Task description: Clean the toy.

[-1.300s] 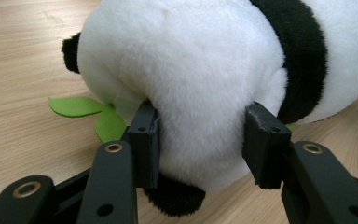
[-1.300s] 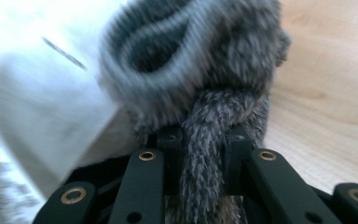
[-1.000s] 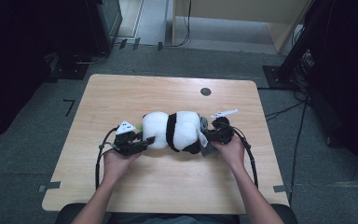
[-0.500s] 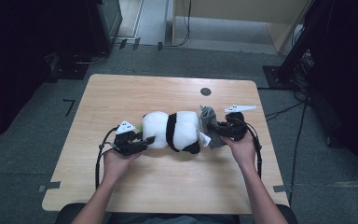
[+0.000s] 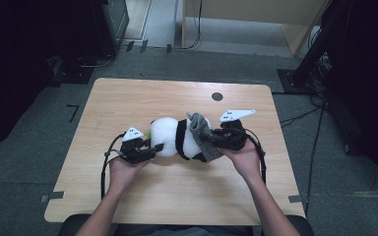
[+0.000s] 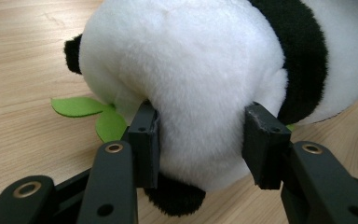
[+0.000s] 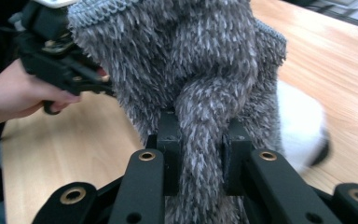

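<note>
— Grey fuzzy cloth: where?
— Draped over the plush panda's right end, mid-table; pinched tight by the right gripper.
— And the left gripper?
— Clamped around the panda's white head, beside green felt leaves.

1 plush panda, 1 grey fuzzy cloth, 2 tools, 1 table

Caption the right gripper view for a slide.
Right gripper clamps a fuzzy grey sock over the plush panda.
</note>
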`<state>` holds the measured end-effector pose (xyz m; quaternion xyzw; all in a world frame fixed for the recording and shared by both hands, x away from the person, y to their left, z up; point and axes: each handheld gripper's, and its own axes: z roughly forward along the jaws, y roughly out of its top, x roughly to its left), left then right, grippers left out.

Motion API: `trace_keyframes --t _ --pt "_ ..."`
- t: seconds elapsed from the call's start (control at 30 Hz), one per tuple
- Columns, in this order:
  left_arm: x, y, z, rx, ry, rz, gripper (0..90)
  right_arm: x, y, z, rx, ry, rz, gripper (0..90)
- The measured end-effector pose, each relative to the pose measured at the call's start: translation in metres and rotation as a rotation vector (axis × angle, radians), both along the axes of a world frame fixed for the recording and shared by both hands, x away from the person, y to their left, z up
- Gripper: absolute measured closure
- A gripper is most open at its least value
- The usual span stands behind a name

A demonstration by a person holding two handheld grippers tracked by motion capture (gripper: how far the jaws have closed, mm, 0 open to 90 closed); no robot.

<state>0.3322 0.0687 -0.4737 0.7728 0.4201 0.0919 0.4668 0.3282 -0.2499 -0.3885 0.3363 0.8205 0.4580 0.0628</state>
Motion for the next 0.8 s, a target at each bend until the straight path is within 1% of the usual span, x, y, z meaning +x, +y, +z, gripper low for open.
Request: trace_keyframes --t 0.07,0.1,0.2,0.3,0.47,0.5,0.53,0.6,0.67,0.73,0.77,0.8 --pt "0.000 0.000 0.000 0.000 0.001 0.000 53.1 -0.001 0.008 -0.002 -0.011 -0.002 0.025 75.2" --pt "0.000 0.000 0.000 0.000 0.001 0.000 53.1 -0.001 0.012 -0.003 -0.017 0.006 0.034 75.1" --pt "0.000 0.000 0.000 -0.001 0.002 0.000 53.1 0.001 0.024 -0.009 -0.042 0.008 0.066 74.0" --pt "0.000 0.000 0.000 -0.005 0.005 0.003 53.1 0.004 0.034 -0.015 -0.071 0.005 0.072 70.0" --pt "0.001 0.000 0.001 -0.022 0.016 0.005 53.6 0.007 0.042 -0.023 -0.092 -0.064 0.080 61.9" --pt "0.001 -0.001 0.001 -0.021 0.015 0.005 53.8 0.007 0.043 -0.024 -0.095 -0.069 0.075 62.5" --pt "0.001 -0.001 0.001 -0.020 0.015 0.006 54.0 0.008 0.043 -0.026 -0.106 -0.094 0.074 66.0" --pt "0.001 -0.001 0.001 -0.018 0.014 0.007 54.4 0.007 0.044 -0.028 -0.130 -0.122 0.070 73.2" --pt "0.001 -0.001 0.002 -0.013 0.012 0.007 54.6 0.007 0.044 -0.028 -0.123 -0.112 0.064 75.8" --pt "0.001 -0.001 0.002 -0.012 0.010 0.008 54.8 0.005 0.045 -0.025 -0.112 -0.098 0.071 77.3" --pt "0.001 -0.001 0.002 -0.011 0.009 0.006 54.8 0.003 0.047 -0.024 -0.104 -0.093 0.087 77.5" --pt "0.001 -0.001 0.002 -0.010 0.009 0.006 54.9 0.001 0.049 -0.023 -0.092 -0.078 0.116 77.6"
